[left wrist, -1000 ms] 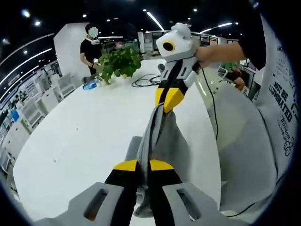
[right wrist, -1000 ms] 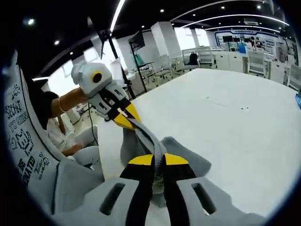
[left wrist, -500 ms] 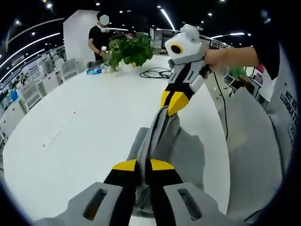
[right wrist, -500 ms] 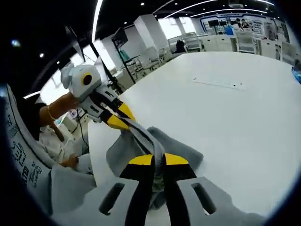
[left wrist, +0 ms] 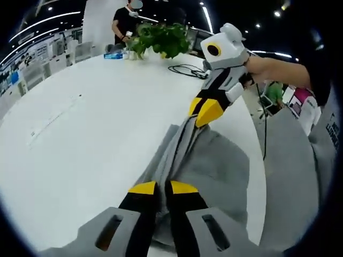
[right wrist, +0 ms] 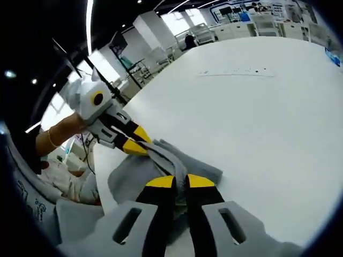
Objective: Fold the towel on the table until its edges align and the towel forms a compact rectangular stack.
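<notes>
Both grippers pinch one grey towel [left wrist: 214, 166] edge: left gripper [left wrist: 157, 187] at 6 o'clock, right gripper [left wrist: 206, 112] at 1 o'clock (edge taut). Risk: uneven lowering onto the white table [left wrist: 80, 134] misaligns corners.

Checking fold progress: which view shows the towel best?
Left gripper view: the grey towel spreads on the white table, its raised edge pinched between both hand-held grippers. Right gripper view shows a smaller bunched patch, partly hidden by jaws.

I'm seeing my left gripper [left wrist: 157, 187] covering the towel's [left wrist: 214, 166] pinched edge between its closed jaws, while the bench [left wrist: 80, 134] is running past the frame and the far shelves are blurring.
</notes>
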Motion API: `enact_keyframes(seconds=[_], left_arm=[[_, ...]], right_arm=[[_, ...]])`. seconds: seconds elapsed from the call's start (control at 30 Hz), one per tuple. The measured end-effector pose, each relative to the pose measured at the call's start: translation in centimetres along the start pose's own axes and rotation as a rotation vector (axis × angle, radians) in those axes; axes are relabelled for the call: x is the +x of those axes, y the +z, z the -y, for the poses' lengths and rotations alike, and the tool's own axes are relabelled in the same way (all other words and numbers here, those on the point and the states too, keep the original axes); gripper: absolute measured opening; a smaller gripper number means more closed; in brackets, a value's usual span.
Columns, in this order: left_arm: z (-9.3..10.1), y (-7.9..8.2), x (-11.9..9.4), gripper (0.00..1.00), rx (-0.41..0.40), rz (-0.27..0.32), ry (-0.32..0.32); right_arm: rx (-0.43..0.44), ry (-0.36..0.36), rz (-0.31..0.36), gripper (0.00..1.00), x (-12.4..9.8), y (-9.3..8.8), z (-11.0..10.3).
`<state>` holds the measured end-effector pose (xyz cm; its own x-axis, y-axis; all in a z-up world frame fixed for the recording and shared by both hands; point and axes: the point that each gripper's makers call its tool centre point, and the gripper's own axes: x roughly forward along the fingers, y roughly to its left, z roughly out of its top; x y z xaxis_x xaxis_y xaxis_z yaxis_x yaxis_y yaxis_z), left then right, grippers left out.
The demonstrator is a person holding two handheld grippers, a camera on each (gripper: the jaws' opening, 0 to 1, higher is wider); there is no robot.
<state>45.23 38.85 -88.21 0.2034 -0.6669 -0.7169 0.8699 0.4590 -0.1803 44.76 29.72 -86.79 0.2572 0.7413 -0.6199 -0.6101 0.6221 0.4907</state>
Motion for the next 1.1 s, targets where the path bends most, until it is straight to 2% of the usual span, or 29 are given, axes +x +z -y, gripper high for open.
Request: enact_keyframes(seconds=[0.27, 0.5, 0.73, 0.8, 0.9, 0.97, 1.1], left_arm=[[-0.8, -0.4, 1.2, 0.08, -0.062, 0.014, 0.015], [-1.3, -0.6, 1.7, 0.07, -0.115, 0.078, 0.007], [-1.4, -0.4, 1.7, 0.08, -0.136, 0.101, 0.01], [-1.3, 0.0, 1.5, 0.09, -0.113, 0.115, 0.021], [-1.3, 0.4, 1.0, 0.16, -0.152, 0.13, 0.026], [-1.5, 0.6, 0.8, 0.2, -0.146, 0.133, 0.038], [-2.4, 1.5, -0.4, 0.23, -0.14, 0.174, 0.092]], right_arm=[[0.038, -0.022, 0.001, 0.06, 1.1, -0.9, 1.4], [0.055, -0.032, 0.015, 0.06, 1.8, -1.4, 2.3], [0.079, -0.036, 0.04, 0.07, 1.7, -1.1, 2.3], [0.057, -0.042, 0.044, 0.07, 1.5, -1.0, 2.2], [0.038, -0.048, 0.044, 0.1, 1.0, -0.7, 1.9], [0.04, -0.049, 0.051, 0.13, 0.7, -0.5, 1.7], [0.036, -0.06, 0.078, 0.16, -0.3, 0.0, 1.1]])
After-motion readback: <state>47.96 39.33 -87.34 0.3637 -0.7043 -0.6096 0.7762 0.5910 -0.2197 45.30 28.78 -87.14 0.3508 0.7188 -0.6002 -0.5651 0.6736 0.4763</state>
